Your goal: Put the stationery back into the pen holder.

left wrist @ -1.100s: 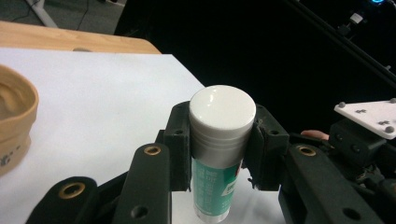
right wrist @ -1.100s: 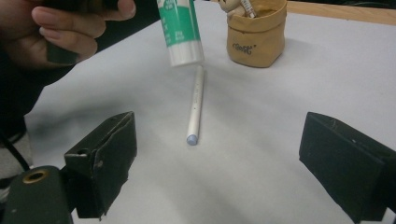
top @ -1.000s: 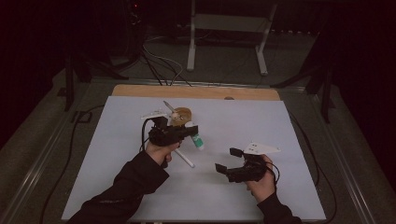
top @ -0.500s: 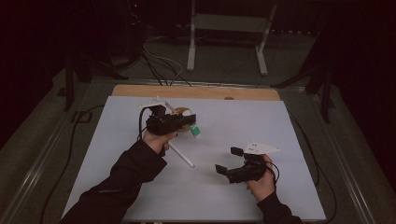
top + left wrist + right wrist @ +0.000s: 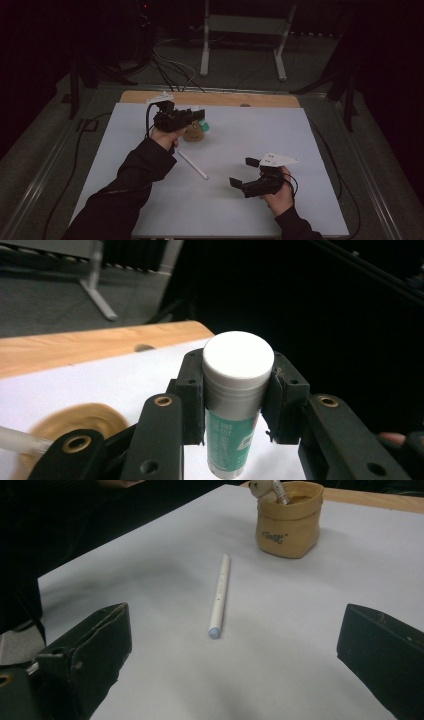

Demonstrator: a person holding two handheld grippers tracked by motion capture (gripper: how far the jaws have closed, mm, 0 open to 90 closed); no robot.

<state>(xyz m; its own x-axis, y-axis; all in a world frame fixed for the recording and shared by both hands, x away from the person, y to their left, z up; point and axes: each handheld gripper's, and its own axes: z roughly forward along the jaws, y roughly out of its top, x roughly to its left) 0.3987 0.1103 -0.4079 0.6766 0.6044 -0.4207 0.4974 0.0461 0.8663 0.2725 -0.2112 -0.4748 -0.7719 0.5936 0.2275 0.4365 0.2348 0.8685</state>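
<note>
The left tongs (image 5: pixel 196 118) are closed on a glue stick (image 5: pixel 235 400), with the pads pressed on its two sides just under the white cap. They hold it in the air over the tan pouch (image 5: pixel 194 132) at the far side of the surface (image 5: pixel 280 135). The right tongs (image 5: pixel 245 172) stand wide open with nothing between them, low over the near right part. A white pen (image 5: pixel 219 595) lies flat between pouch and right tongs.
</note>
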